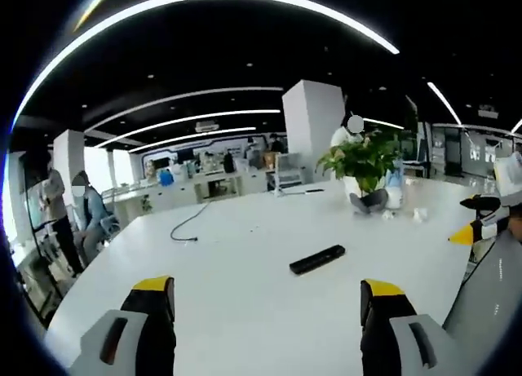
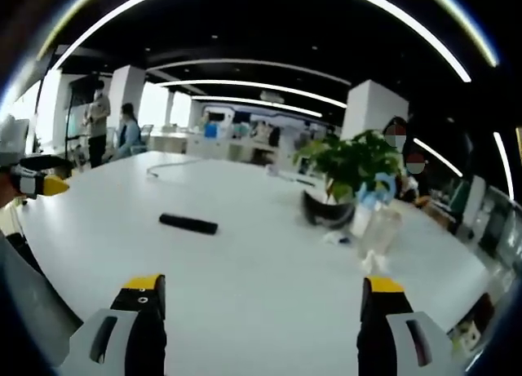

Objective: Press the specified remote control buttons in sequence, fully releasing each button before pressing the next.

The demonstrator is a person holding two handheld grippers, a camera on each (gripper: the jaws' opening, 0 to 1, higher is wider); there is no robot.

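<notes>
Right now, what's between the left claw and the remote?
Nothing: in the left gripper view, just bare white table lies between the open left claw and the black remote.

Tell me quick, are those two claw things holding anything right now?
Left gripper: open, holding nothing, above the white table.
Right gripper: open, holding nothing; the black remote lies untouched ahead.
</notes>
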